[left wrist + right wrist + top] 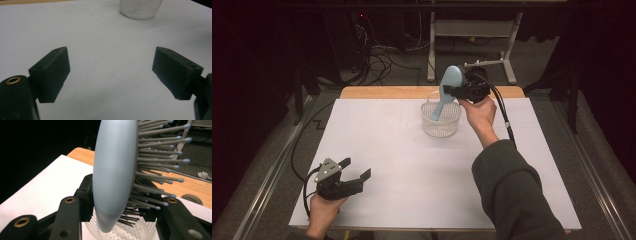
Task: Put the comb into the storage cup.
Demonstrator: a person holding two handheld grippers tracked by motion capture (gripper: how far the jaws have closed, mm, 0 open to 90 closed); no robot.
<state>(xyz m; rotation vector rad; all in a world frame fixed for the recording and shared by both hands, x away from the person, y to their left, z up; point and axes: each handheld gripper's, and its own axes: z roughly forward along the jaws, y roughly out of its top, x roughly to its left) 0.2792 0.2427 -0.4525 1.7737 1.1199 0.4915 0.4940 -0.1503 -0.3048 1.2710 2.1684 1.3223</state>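
A light blue hairbrush (448, 90) with grey bristles hangs head-up, its handle reaching down into a white perforated basket (439, 131) at the far middle of the table. My right gripper (457, 91) is shut on the brush just below its head. In the right gripper view the brush (112, 170) stands between the black jaws of that gripper (117, 205), bristles to the right, above the basket (125, 232). My left gripper (356, 168) rests open near the front left corner with nothing between its jaws. In its own view this gripper (111, 67) faces the basket (141, 10).
A white sheet (412, 165) covers the table, with a wooden strip (382, 92) bare along the far edge. Beyond the table stand a grey metal frame (472, 30) and a tangle of cables (377, 60) on the floor.
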